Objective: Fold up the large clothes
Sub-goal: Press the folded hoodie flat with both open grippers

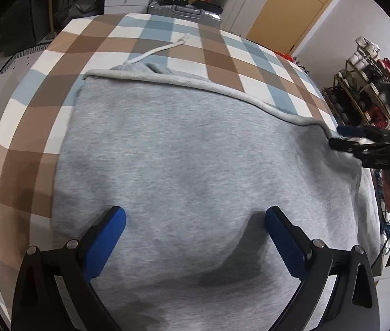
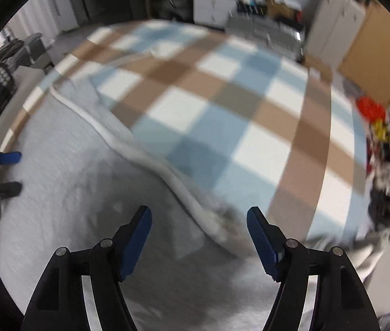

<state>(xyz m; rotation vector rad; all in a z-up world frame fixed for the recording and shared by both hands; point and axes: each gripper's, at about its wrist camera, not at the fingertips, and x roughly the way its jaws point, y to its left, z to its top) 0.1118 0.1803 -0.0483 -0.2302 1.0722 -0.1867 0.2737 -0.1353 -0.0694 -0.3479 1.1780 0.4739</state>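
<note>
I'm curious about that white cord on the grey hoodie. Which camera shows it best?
The left wrist view: the white drawstring lies sharp on the checked cover, beyond the grey hoodie. The right wrist view is blurred by motion; there only a faint pale line near the hoodie's far edge might be it.

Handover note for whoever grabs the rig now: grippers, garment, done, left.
Left gripper: open, poised over the middle of the grey hoodie, holding nothing.
Right gripper: open, over the hoodie's ribbed hem at its right side; hem lies between the jaws, not pinched. Right view is motion-blurred.
Hoodie: lies flat on the checked tablecloth, hood and white drawstring poking out at the far edge.
Done: body appears folded over once, hem on top.
Left: likely regrip the hem or side edges, make the next fold, smooth flat.
</note>
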